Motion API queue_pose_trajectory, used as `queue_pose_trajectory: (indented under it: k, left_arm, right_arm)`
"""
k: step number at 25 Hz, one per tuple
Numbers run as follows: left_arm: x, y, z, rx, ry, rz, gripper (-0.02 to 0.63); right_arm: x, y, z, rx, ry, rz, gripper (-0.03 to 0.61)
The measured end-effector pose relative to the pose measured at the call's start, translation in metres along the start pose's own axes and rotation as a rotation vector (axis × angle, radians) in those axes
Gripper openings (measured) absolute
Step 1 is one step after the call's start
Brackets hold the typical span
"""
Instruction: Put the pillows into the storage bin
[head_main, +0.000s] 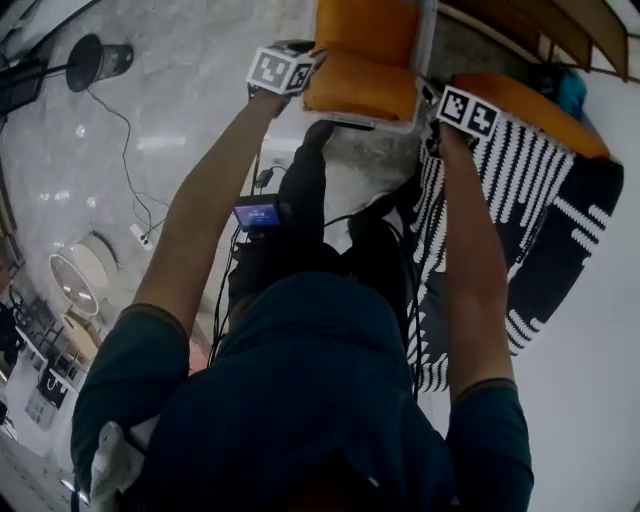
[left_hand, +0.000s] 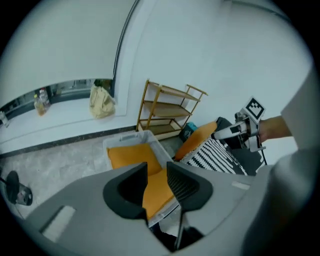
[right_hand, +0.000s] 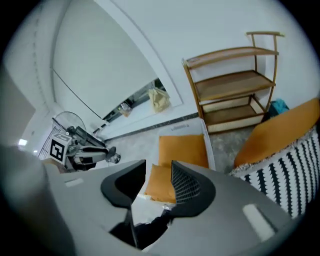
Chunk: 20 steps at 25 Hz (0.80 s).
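No writing or label here is legible.

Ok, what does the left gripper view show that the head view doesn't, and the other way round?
Only the left gripper view: the jaws of the left gripper, apart and gripping nothing, and a yellowish bag on the wall ledge. Only the head view: the person's arms and a small blue screen. Both: the bin holding orange pillows, another orange pillow on the striped rug, and the right gripper.
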<state>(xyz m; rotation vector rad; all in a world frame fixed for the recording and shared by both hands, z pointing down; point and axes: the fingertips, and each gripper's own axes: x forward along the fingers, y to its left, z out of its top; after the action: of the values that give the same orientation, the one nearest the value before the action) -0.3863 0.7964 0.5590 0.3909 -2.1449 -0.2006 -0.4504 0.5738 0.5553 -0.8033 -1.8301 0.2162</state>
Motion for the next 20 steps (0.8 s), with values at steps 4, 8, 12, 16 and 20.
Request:
queue_pose_trajectory:
  k: [4,8,12,16,20]
  left_arm:
    - [-0.064,-0.03,0.046,0.066,-0.124,0.002,0.11]
    - [-0.14,-0.065,0.093,0.123,-0.278,0.011,0.107]
    - [-0.221,-0.112,0.132,0.177,-0.436,0.023,0.103]
    - [-0.292,-0.166,0.153,0.203,-0.578,0.04,0.103]
    - [-0.35,-0.218,0.153,0.176,-0.704,0.049,0.103]
  right_arm:
    - [-0.081,0.057,0.047,-0.103,-0.172,0.089,0.166]
    - [-0.174,0.113,0.082,-0.227,-0.318,0.169,0.163]
    - [-0.267,0.165,0.105,-0.336,-0.454,0.248,0.158]
    - [-0.35,0.208,0.106,-0.435,-0.544,0.311,0.106]
    - [-0.414,0.235,0.08,-0.521,-0.56,0.332,0.058]
